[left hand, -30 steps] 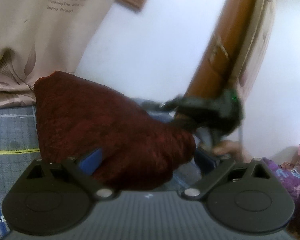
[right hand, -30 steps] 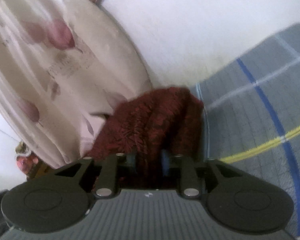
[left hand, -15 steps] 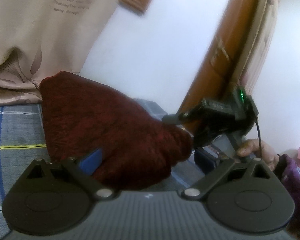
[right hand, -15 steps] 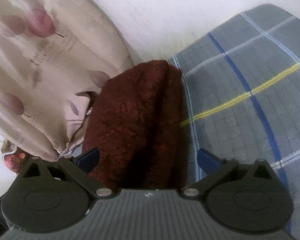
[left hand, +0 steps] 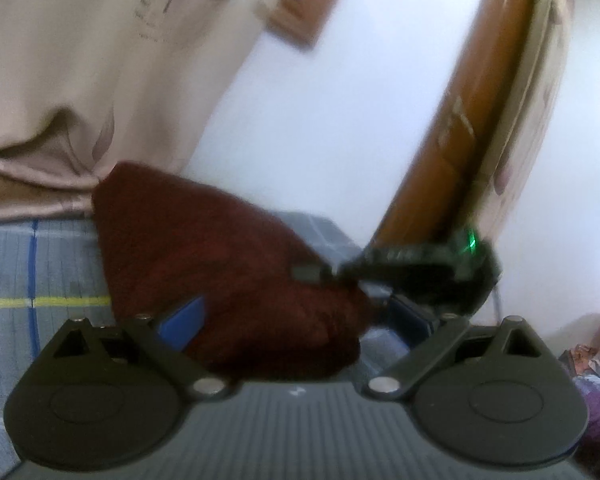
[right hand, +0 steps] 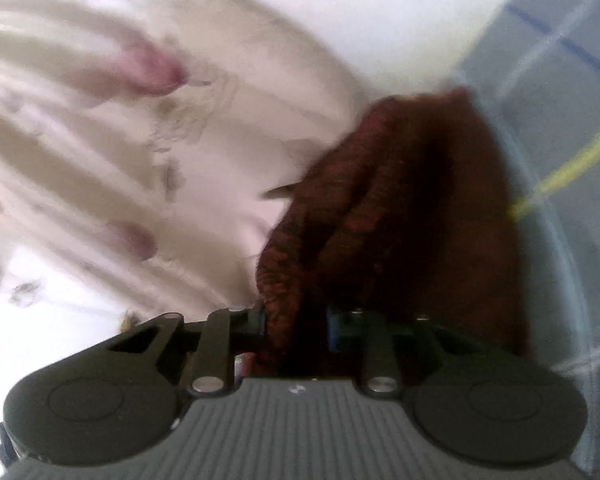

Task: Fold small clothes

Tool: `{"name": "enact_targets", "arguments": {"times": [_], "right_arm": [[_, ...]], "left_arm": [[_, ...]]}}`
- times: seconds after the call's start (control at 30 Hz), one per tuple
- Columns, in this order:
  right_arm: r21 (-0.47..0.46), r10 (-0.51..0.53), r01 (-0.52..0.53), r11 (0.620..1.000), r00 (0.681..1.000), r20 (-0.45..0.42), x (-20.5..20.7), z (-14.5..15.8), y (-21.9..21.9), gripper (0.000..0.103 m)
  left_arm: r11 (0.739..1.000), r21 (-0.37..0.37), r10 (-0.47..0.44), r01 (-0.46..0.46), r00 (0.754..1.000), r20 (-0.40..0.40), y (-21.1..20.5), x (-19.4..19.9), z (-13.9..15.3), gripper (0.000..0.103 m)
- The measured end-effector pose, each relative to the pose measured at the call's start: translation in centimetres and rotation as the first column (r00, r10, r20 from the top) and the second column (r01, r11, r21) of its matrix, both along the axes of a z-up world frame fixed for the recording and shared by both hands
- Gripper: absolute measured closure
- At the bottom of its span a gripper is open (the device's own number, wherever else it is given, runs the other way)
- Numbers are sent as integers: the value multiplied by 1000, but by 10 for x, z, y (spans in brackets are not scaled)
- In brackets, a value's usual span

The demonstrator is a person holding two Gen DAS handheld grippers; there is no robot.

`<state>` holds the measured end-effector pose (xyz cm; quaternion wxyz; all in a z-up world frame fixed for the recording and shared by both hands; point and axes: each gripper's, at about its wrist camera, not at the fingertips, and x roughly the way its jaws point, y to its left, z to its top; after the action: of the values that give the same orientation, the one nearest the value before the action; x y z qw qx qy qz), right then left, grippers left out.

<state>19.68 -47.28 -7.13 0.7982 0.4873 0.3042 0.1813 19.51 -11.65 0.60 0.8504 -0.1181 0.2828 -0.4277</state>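
A dark red fuzzy garment (left hand: 220,264) lies bunched on the grey checked bedspread (left hand: 40,276). My left gripper (left hand: 296,316) is open, its blue pads wide apart with the garment's near end between them. The right gripper shows in the left wrist view (left hand: 420,268) at the garment's right end. In the right wrist view my right gripper (right hand: 296,328) is shut on a fold of the red garment (right hand: 400,208), which rises away from the jaws. Both views are blurred.
A beige flowered curtain (left hand: 80,80) hangs behind the bed and fills the left of the right wrist view (right hand: 140,140). A white wall (left hand: 320,128) and a brown wooden door (left hand: 472,120) stand to the right. Coloured clutter (left hand: 596,360) lies at the far right.
My right gripper was shut on the garment, opened half a second ago, and has shut on it again. The left gripper has stayed open around the garment's near end.
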Motion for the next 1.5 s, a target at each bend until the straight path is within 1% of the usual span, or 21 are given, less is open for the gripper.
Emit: {"name": "enact_targets", "arguments": {"times": [0.1, 0.27, 0.37, 0.43, 0.53, 0.57, 0.6, 0.63, 0.67, 0.73, 0.77, 0.87, 0.97, 1.07, 1.1, 1.13, 1.17, 1.2, 1.33, 1.43, 1.5], "right_arm": [[30, -25, 26, 999, 999, -27, -13, -22, -17, 76], [-62, -9, 12, 998, 999, 50, -27, 5, -18, 76], [-130, -1, 3, 992, 1000, 16, -18, -6, -21, 77], [-99, 9, -10, 995, 1000, -8, -15, -21, -24, 78], [-82, 23, -23, 996, 1000, -8, -16, -24, -22, 77], [-87, 28, -28, 996, 1000, -5, -16, -21, -22, 75], [-103, 35, -35, 994, 999, 0, -16, -17, -22, 70], [-114, 38, -37, 993, 999, 7, -16, -11, -22, 60], [-131, 34, -31, 991, 999, 15, -15, -2, -23, 56], [-208, 21, -8, 978, 998, 62, -12, 23, -24, 45], [-257, 19, 5, 966, 996, 91, -8, 37, -25, 44], [-284, 14, 15, 959, 995, 97, 22, 57, -32, 38], [-295, 4, 1, 955, 1000, 17, 64, 49, -35, 38], [-212, 22, -31, 977, 999, -43, 95, 29, -33, 38], [-179, 25, -33, 983, 999, -46, 101, 22, -31, 38], [-167, 30, -38, 985, 999, -45, 105, 18, -30, 47], [-184, 29, -36, 982, 999, -41, 107, 17, -27, 60], [-220, 24, -31, 975, 999, -33, 107, 19, -24, 80], [-345, 14, 9, 939, 998, 64, 89, 37, -25, 82], [-419, -3, 18, 908, 999, 37, 83, 32, -34, 83], [-398, -6, 9, 917, 1000, 8, 84, 17, -38, 84]], "left_arm": [[1000, 3, -23, 23, 1000, 13, -4, -4, -1, 4], [999, 0, -46, 46, 998, 48, -13, -6, 2, 4], [999, -14, -49, 49, 998, 27, -18, -3, -3, 4], [998, -39, -40, 41, 999, 17, -19, -1, -6, 4], [996, -67, -67, 67, 998, 2, -24, 3, -9, 4], [995, -61, -74, 74, 997, 1, -28, 5, -10, 4], [995, -54, -83, 83, 997, -1, -32, 6, -12, 4], [995, -50, -88, 87, 996, -1, -35, 8, -14, 4], [995, -47, -90, 90, 996, 0, -38, 9, -15, 4], [994, -51, -98, 97, 995, -8, -41, 10, -17, 4], [994, -57, -98, 98, 995, -11, -41, 11, -17, 4], [994, -56, -99, 98, 995, -13, -43, 11, -19, 4], [995, -34, -98, 97, 995, -13, -46, 12, -22, 4], [994, -26, -102, 102, 995, -18, -48, 12, -24, 4], [995, -19, -101, 101, 995, -12, -49, 11, -24, 4], [995, -16, -101, 101, 995, -8, -49, 11, -24, 4], [994, -16, -104, 104, 995, -5, -49, 10, -24, 4], [994, -13, -107, 107, 994, -5, -50, 10, -24, 4], [992, -14, -123, 123, 992, -14, -55, 14, -24, 4], [991, -6, -131, 131, 991, -2, -63, 19, -27, 4], [991, 28, -133, 132, 991, 9, -70, 20, -31, 4]]}}
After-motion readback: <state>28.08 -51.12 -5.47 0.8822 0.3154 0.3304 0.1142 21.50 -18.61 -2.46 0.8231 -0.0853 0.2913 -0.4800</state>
